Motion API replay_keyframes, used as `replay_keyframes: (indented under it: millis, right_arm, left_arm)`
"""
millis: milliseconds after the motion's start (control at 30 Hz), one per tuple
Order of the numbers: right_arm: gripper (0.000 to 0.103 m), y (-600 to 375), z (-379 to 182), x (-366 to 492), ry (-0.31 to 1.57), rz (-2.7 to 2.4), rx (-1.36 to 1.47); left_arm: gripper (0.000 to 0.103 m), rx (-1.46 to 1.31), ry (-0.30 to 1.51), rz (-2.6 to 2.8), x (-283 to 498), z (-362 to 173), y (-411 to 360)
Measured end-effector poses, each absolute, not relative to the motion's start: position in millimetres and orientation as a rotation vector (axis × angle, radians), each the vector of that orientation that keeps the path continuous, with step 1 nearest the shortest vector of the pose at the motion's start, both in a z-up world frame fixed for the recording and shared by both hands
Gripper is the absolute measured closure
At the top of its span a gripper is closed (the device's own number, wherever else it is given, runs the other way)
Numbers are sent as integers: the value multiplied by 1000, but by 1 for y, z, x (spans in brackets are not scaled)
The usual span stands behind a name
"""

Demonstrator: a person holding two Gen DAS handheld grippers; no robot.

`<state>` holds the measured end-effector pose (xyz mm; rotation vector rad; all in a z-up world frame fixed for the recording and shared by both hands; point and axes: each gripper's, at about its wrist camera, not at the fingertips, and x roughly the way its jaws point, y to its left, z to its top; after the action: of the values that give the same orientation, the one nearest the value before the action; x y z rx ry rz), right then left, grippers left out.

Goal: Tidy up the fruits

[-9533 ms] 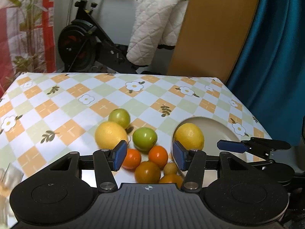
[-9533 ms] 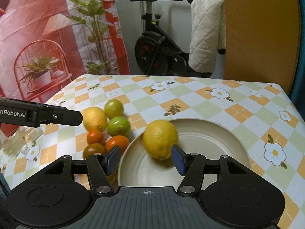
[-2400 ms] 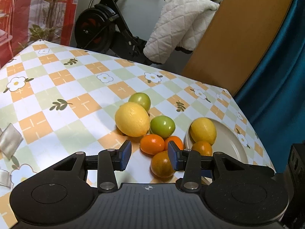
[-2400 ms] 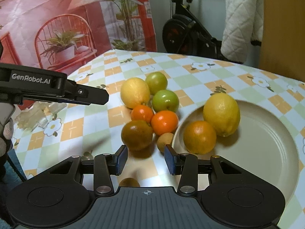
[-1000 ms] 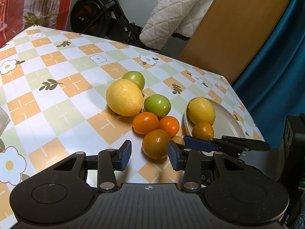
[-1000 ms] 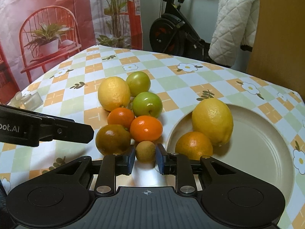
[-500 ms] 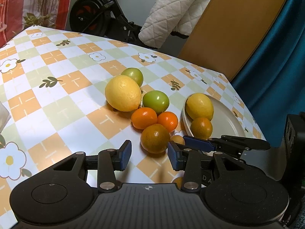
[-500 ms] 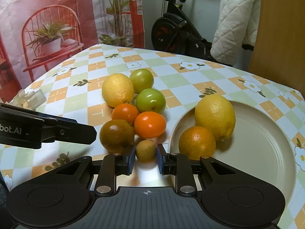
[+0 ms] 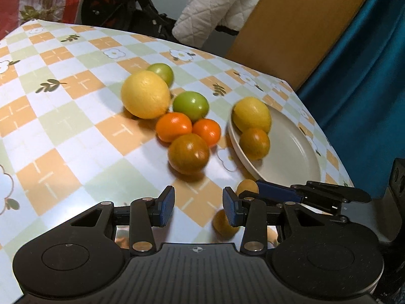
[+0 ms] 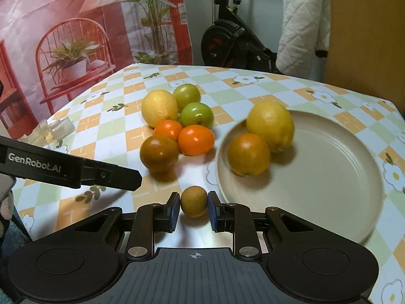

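My right gripper [image 10: 194, 202] is shut on a small brown round fruit [image 10: 194, 201], held just left of the beige plate [image 10: 329, 177]. On the plate lie a lemon [image 10: 270, 125] and an orange [image 10: 248, 154]. Left of the plate a pile sits on the cloth: a lemon [image 10: 159, 107], two green fruits [image 10: 197, 115], two bright oranges [image 10: 196, 139] and a dark greenish orange [image 10: 159, 153]. My left gripper [image 9: 198, 209] stands open over bare cloth, short of the dark orange [image 9: 188, 153]. Another small fruit [image 9: 224, 224] lies by its right finger, partly hidden.
The checked tablecloth ends close behind the plate, at a blue curtain [image 9: 354, 76] and a wooden board [image 9: 291, 25]. An exercise bike [image 10: 227, 38] with a white quilted cover [image 10: 301, 25] stands beyond the table. Clear plastic wrap [image 10: 55, 129] lies at the table's left.
My right gripper has drawn back from the pile with the small brown fruit clamped in it, so the fruit now stands apart from the oranges. The left gripper has hardly shifted.
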<state>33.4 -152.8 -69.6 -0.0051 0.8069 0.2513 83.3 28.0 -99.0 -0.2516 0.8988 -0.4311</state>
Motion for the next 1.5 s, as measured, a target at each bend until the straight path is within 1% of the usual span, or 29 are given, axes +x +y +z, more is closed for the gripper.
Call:
replay_keyframes:
  millis: [533, 600, 633, 733, 1000, 1500]
  right_arm:
    - [81, -167, -72, 17, 800, 261, 41]
    - [81, -170, -73, 16, 799, 255, 51]
    - [81, -171, -74, 15, 797, 254, 57]
    - [81, -173, -75, 15, 792, 250, 67]
    - [81, -174, -75, 14, 774, 253, 81]
    - [81, -187, -55, 9, 663, 232, 123]
  left_arm:
    - [60, -157, 933, -522, 75, -105, 1]
    - [65, -144, 933, -531, 74, -107, -2]
    - [69, -135, 935, -535, 74, -108, -4]
    - [74, -117, 936, -536, 73, -111, -8]
    - [74, -150, 914, -516, 72, -109, -1]
    - [74, -120, 813, -509, 74, -77, -10]
